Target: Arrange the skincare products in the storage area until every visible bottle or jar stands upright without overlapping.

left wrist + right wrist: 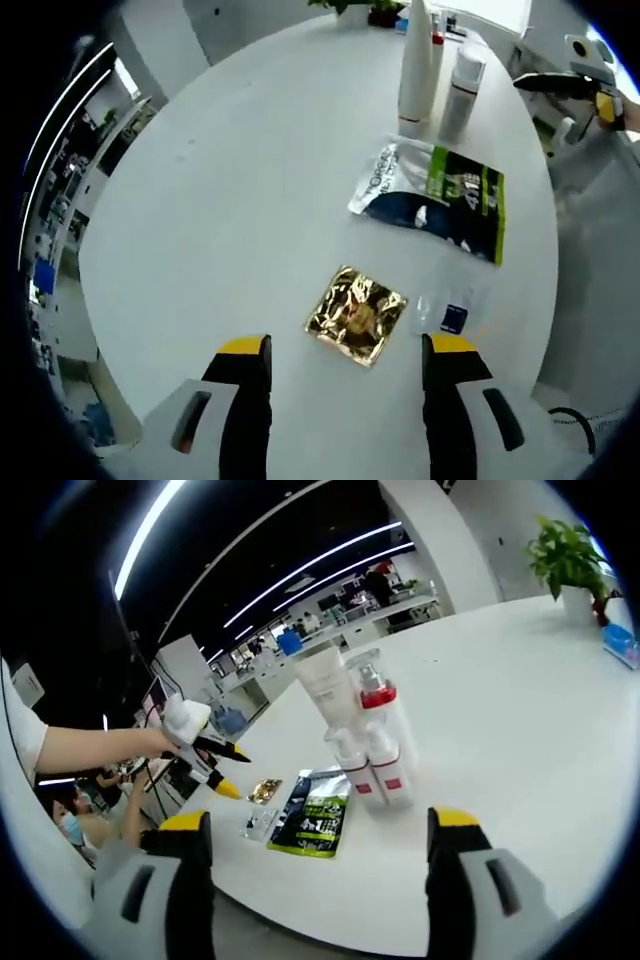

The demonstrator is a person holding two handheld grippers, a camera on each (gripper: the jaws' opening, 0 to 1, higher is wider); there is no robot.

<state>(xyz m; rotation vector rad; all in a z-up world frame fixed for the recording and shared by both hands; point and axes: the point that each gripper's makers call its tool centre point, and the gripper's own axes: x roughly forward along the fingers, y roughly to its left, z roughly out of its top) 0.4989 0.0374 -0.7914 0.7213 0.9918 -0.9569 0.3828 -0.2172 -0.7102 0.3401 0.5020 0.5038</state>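
I am hovering my left gripper [345,365], jaws spread and empty, just before the gold foil sachet [356,315] lying flat on the white table [220,200] (light, crinkly, slippery, I judge). I am holding my right gripper [320,865] parted and empty, facing the upright bottles [375,745]; I would pinch the sachet's edge.

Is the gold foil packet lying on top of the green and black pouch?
No. In the left gripper view the gold foil packet lies flat on the table, apart from the green and black pouch.

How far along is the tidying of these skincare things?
The bottles already stand upright in a tight cluster on the white table. Nothing is held: the left claw hovers open over the gold sachet, and the right claw is open too. The green pouch and a small clear packet lie flat.
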